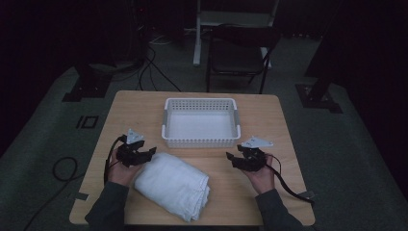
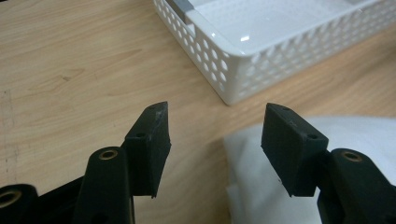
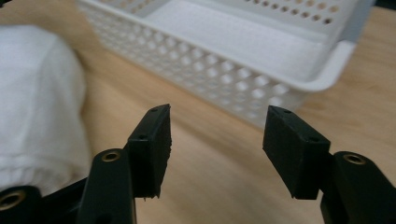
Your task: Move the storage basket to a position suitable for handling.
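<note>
Both claws gape empty; the folded towel (image 1: 172, 185) lies just beside the left claw (image 1: 150, 153), toward the surface's near edge.

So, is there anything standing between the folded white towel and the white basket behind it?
Nothing visible. Bare wooden table lies between the folded white towel and the white basket, and the basket looks empty. The left hand-held gripper and right hand-held gripper are off to the sides, jaws open.

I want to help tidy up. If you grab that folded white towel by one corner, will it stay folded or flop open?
Probably flop. The folded towel looks like soft cloth in loose layers, so one corner would likely lift and the rest sag open. It seems light, and a push across the table would likely bunch it.
</note>
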Demonstrator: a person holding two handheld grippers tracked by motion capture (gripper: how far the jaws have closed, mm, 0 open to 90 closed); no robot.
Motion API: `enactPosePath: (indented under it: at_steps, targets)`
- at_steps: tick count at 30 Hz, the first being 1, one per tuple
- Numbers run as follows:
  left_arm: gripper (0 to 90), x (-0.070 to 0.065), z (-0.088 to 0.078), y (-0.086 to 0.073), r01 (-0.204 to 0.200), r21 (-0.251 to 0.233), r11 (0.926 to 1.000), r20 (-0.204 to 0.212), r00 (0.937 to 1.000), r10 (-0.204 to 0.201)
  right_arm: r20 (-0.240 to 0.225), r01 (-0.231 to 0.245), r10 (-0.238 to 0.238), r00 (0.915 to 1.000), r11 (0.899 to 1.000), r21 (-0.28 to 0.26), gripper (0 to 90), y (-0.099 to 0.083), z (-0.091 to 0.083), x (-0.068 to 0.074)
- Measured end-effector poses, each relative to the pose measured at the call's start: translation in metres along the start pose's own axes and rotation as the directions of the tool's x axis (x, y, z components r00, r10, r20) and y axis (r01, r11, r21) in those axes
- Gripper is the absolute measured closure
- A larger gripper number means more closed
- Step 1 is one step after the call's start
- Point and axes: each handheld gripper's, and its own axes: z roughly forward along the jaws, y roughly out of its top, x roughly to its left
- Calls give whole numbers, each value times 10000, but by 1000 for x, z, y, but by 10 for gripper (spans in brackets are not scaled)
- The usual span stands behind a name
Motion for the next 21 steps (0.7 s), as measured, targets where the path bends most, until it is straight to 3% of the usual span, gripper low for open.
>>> enactPosePath:
  at_steps: [2, 4, 6, 12, 17, 18, 21]
  targets:
    - [412, -3, -4, -3, -80, -24, 10000, 31, 10000, 80, -387, -92, 92, 9992, 10000, 10, 378, -5, -2, 9]
    - [411, -7, -9, -5, -122, -54, 9999, 141, 9998, 123, -489, -106, 109, 9987, 9999, 53, 362, -6, -3, 13]
    - [408, -11, -12, -8, -267, -67, 9996, 167, 9995, 268, -517, 167, -161, 9985, 9998, 111, 317, -8, -4, 25]
    - [400, -21, -18, -17, -446, -67, 9990, 221, 9988, 447, -1260, 609, -609, 9902, 9981, -38, 271, -5, -5, 57]
    - [396, -26, -18, -25, -504, 127, 9986, 365, 9981, 499, -1903, 573, -542, 9802, 9983, 106, 256, -7, 1, 70]
    - [394, -27, -18, -27, -498, 153, 9986, 368, 9981, 492, -2236, 624, -557, 9731, 9978, 233, 234, -9, 3, 77]
    - [393, -29, -20, -33, -421, 162, 9990, 434, 9982, 414, -2618, 583, -452, 9641, 9974, 423, 207, -13, 7, 84]
